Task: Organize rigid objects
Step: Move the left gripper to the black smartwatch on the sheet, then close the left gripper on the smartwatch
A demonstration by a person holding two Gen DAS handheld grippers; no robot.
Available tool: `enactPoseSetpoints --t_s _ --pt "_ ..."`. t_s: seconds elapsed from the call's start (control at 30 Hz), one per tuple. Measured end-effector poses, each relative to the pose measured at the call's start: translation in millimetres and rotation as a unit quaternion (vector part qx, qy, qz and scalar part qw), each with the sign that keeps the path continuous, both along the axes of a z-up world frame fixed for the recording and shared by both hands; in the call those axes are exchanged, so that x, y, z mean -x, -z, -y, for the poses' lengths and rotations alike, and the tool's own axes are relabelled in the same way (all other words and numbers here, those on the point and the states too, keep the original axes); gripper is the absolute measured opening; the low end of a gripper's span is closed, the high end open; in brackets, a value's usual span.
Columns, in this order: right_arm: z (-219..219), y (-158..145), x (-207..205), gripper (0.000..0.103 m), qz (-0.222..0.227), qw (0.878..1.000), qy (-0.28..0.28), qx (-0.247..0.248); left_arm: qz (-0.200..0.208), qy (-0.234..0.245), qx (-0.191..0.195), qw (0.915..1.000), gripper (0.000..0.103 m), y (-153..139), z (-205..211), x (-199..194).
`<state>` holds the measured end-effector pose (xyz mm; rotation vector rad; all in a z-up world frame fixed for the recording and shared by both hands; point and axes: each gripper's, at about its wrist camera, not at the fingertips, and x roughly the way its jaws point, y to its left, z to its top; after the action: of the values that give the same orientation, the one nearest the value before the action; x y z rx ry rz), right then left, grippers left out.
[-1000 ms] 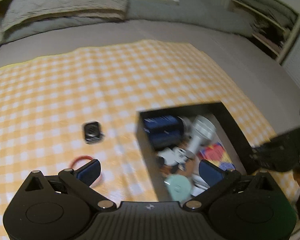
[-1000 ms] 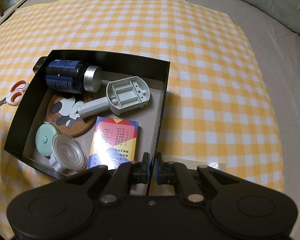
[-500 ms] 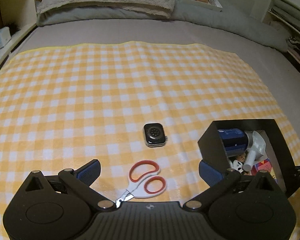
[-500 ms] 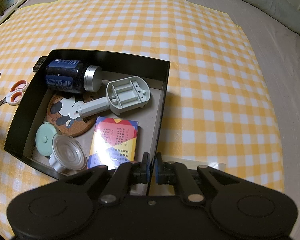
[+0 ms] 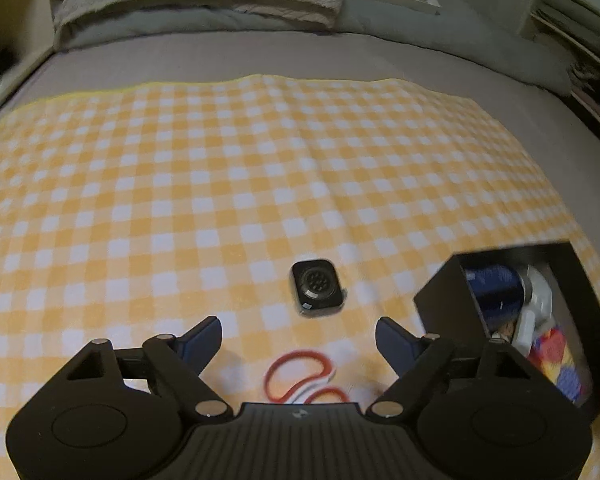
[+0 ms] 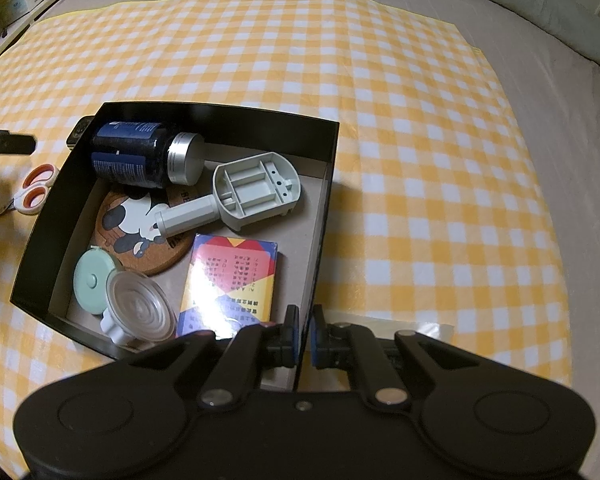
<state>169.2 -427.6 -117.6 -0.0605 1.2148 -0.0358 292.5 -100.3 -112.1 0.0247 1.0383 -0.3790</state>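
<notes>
Scissors (image 5: 302, 376) with orange-rimmed handles lie on the yellow checked cloth (image 5: 220, 184) just to the left of the black box (image 6: 228, 124), and I take that box as my landmark. My left hand-held gripper (image 5: 298, 338) hangs over the scissors with its blue-padded fingers (image 5: 202, 338) spread wide and nothing between them; the handles show in the gap, blurred, and I cannot tell whether the pads touch the cloth. A small black watch body (image 5: 317, 288) sits on the cloth beyond the scissors, also left of the box and apart from its wall.

My right hand-held gripper (image 6: 303, 332) is at the near right corner of the box, fingers drawn almost together with the right-hand wall of the box pinched between them. Inside the box, a dark blue bottle (image 6: 136, 152) with a silver cap lies on its side along the far wall. A grey plastic handle piece (image 6: 236, 200) lies across the middle, its stem resting over a round cork coaster (image 6: 128, 236). A colourful card pack (image 6: 232, 284) lies flat toward the near right. A mint green round case (image 6: 90, 282) and a clear suction cup (image 6: 140, 312) sit touching each other in the near left corner. The cloth is spread over a grey bed (image 5: 340, 56).
</notes>
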Motion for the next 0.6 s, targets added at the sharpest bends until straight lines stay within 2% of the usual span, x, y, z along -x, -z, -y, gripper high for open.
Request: enactPoseSetpoints --t_s 0.1,0.2,0.37,0.6 --pt "0.2 -0.1 0.0 0.006 0.0 1.0 0.0 -0.001 -0.02 -0.023 0.015 0.9994 0.084 5.5 11.7 -13.1" --pt "0.3 -0.1 0.4 0.006 0.0 1.0 0.0 -0.003 -0.035 -0.039 0.014 0.9986 0.084 12.9 27.5 -23.7" --pt "0.1 -1.0 1.1 0.006 0.001 1.0 -0.003 -0.005 -0.035 -0.057 -0.003 0.9978 0.071 25.9 45.9 -38.0" --pt "1.1 -1.7 1.8 0.006 0.002 1.0 -0.006 -0.011 -0.044 -0.069 -0.029 0.9962 0.055 43.5 45.8 -51.9"
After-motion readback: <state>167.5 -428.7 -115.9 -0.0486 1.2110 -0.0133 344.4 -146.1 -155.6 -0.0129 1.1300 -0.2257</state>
